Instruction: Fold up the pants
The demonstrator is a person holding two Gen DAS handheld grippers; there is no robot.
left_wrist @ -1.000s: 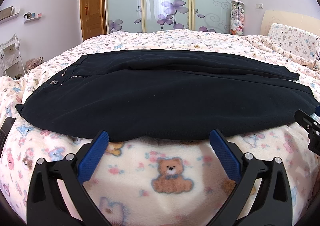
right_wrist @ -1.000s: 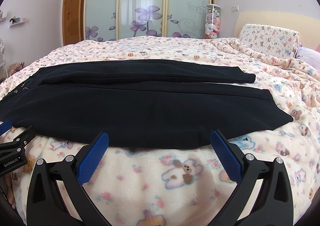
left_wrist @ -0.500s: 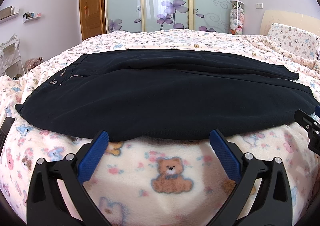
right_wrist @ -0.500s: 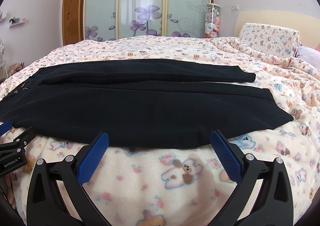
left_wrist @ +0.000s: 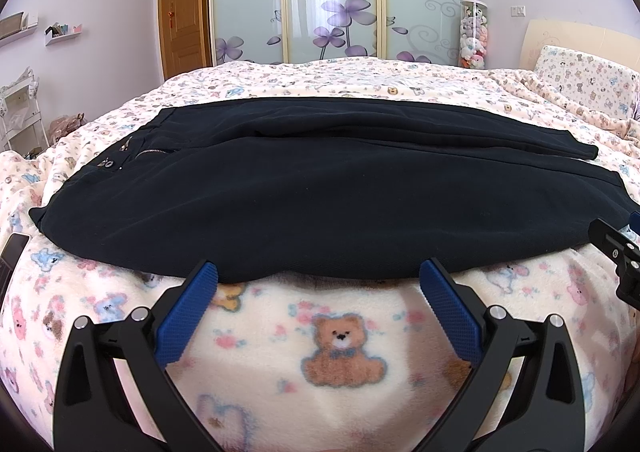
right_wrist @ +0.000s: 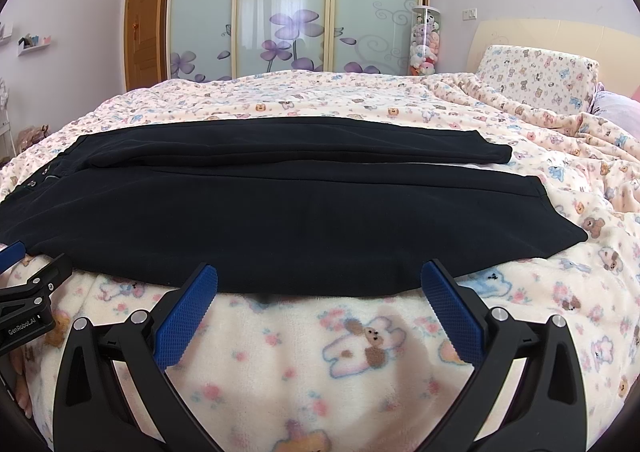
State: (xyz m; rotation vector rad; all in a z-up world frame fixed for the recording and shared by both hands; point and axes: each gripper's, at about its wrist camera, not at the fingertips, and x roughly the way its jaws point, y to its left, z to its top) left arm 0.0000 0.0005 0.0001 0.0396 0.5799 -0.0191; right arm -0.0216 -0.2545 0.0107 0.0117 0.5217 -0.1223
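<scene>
Both grippers — left gripper point(left_wrist: 318, 280), right gripper point(right_wrist: 319, 280) — level, jaws spread.

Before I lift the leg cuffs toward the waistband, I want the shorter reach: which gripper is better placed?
Right. The right gripper sits open nearer the cuffs of the pants; the left gripper faces the waistband end.

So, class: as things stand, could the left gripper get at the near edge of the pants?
Probably yes. The left gripper is open, its fingertips right at the near hem of the pants, with only bare blanket between.
</scene>
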